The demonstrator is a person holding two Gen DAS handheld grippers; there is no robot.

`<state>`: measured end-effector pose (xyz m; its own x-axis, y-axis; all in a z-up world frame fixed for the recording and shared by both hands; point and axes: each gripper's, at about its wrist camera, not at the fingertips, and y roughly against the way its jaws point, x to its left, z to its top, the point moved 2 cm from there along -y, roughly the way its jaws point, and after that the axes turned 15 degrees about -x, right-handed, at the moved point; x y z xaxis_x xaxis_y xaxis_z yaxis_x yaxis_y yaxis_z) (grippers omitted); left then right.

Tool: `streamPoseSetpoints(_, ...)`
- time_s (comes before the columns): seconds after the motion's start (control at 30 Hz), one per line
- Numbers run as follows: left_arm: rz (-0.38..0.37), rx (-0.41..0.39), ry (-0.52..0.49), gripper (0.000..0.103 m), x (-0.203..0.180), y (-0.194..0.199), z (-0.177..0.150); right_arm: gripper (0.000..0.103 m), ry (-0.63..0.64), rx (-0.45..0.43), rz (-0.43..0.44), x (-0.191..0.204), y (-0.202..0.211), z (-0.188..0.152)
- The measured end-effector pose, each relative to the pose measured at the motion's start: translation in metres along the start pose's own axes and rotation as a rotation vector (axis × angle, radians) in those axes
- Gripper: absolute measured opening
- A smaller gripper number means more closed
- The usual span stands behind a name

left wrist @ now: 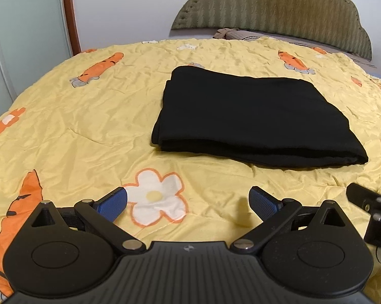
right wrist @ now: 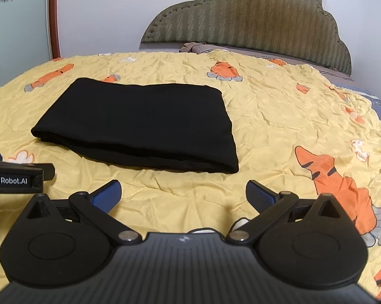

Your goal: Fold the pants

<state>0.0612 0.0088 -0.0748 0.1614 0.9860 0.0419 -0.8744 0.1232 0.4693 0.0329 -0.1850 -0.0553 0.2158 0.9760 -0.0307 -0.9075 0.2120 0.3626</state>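
The black pants [left wrist: 256,116] lie folded into a thick rectangle on the yellow bedspread [left wrist: 76,116], with the layered fold edge facing me. In the right wrist view the pants [right wrist: 139,124] sit ahead and to the left. My left gripper [left wrist: 187,202] hovers open above the bedspread, short of the pants and to their left, holding nothing. My right gripper [right wrist: 182,195] is also open and empty, just short of the near edge of the pants. Each gripper's body shows at the edge of the other's view.
The bedspread [right wrist: 279,126] is printed with orange tigers and white flowers. An olive padded headboard [left wrist: 274,7] stands against the white wall at the back, with a brown pillow [right wrist: 198,46] below it. A frosted glass door with a red-brown frame [left wrist: 71,12] is at the left.
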Motion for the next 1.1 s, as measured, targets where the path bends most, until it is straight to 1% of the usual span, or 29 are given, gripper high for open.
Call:
streamPoseSetpoints(0.13, 0.003, 0.004, -0.003, 0.103, 0.000, 0.001, 0.000, 0.103, -0.006, -0.011, -0.022, -0.005, 0.000, 0.000)
streamPoseSetpoints(0.4, 0.009, 0.009, -0.032, 0.103, -0.005, -0.002, -0.001, 0.103, -0.084, -0.003, -0.032, -0.026, -0.011, -0.001)
streamPoseSetpoints(0.53, 0.010, 0.008, -0.036, 0.103, -0.007, -0.005, -0.001, 0.103, -0.163, 0.004, -0.038, -0.050, -0.020, -0.001)
streamPoseSetpoints(0.67, -0.007, 0.005, -0.042, 0.103, -0.012, -0.006, 0.000, 0.103, -0.289, 0.002, -0.056, -0.089, -0.035, 0.005)
streamPoseSetpoints(0.77, -0.029, -0.004, -0.044, 0.103, -0.015, -0.005, 0.001, 0.103, -0.449, 0.052, -0.014, -0.119, -0.060, 0.003)
streamPoseSetpoints(0.87, -0.071, -0.014, -0.027, 0.103, -0.017, -0.004, 0.003, 0.103, -0.561, 0.097, 0.033, -0.132, -0.083, -0.002)
streamPoseSetpoints(0.93, -0.085, -0.002, -0.005, 0.103, -0.016, -0.006, 0.003, 0.103, -0.572, 0.096, 0.050, -0.131, -0.091, -0.002)
streamPoseSetpoints(1.0, -0.105, 0.029, 0.019, 0.103, -0.014, -0.009, 0.003, 0.103, -0.542, 0.113, 0.069, -0.124, -0.098, 0.001)
streamPoseSetpoints(1.03, -0.107, 0.045, 0.029, 0.103, -0.013, -0.011, 0.002, 0.099, -0.531, 0.120, 0.084, -0.120, -0.100, 0.002)
streamPoseSetpoints(1.07, -0.105, 0.054, 0.039, 0.103, -0.012, -0.012, 0.002, 0.091, -0.529, 0.129, 0.107, -0.115, -0.102, 0.002)
streamPoseSetpoints(1.1, -0.104, 0.050, 0.047, 0.103, -0.011, -0.012, 0.002, 0.087, -0.538, 0.133, 0.130, -0.111, -0.101, 0.002)
